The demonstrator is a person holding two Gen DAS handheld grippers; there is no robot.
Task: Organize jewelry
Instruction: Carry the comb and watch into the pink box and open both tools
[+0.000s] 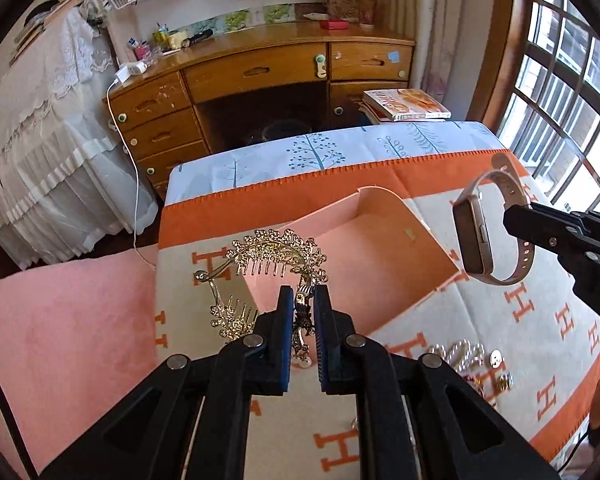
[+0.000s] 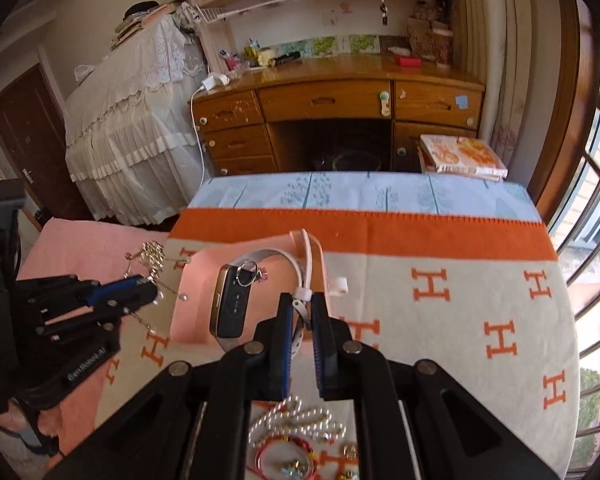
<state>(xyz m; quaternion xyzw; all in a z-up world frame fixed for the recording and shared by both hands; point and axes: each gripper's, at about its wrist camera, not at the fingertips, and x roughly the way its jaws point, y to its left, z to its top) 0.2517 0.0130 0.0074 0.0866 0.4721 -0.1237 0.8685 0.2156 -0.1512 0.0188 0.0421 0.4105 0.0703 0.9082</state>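
My left gripper (image 1: 303, 300) fills the bottom centre of its own view, jaws drawn close on a gold hair comb set (image 1: 260, 268) — the pinched part is a dark, ornate stem I can't make out clearly, while the filigree arcs and comb teeth spread up and to the left of the fingertips. In the right wrist view the same gripper (image 2: 148, 292) enters from the left edge, with only scraps of gold filigree (image 2: 152, 258) and thin pins showing around its tip.

My right gripper (image 2: 300, 312) sits at lower centre of its view, jaws narrowed onto the pale strap of a smart band (image 2: 230, 304); the dark screen faces left and the strap loops up behind it. A small ring appears to sit at the top of the screen, though I can't tell if it is attached. From the left wrist view the band (image 1: 476, 236) hangs at the right of the frame, held by the right gripper (image 1: 512, 220), whose body is cut off by the frame edge.

A pink open box (image 1: 364, 256) lies on the orange-and-cream H-patterned blanket (image 1: 548, 320), just beyond the comb set and beneath the band. At the bottom of the right wrist view, pearl strands (image 2: 296, 420) and a red bangle (image 2: 284, 456) lie partly hidden behind the gripper's frame.
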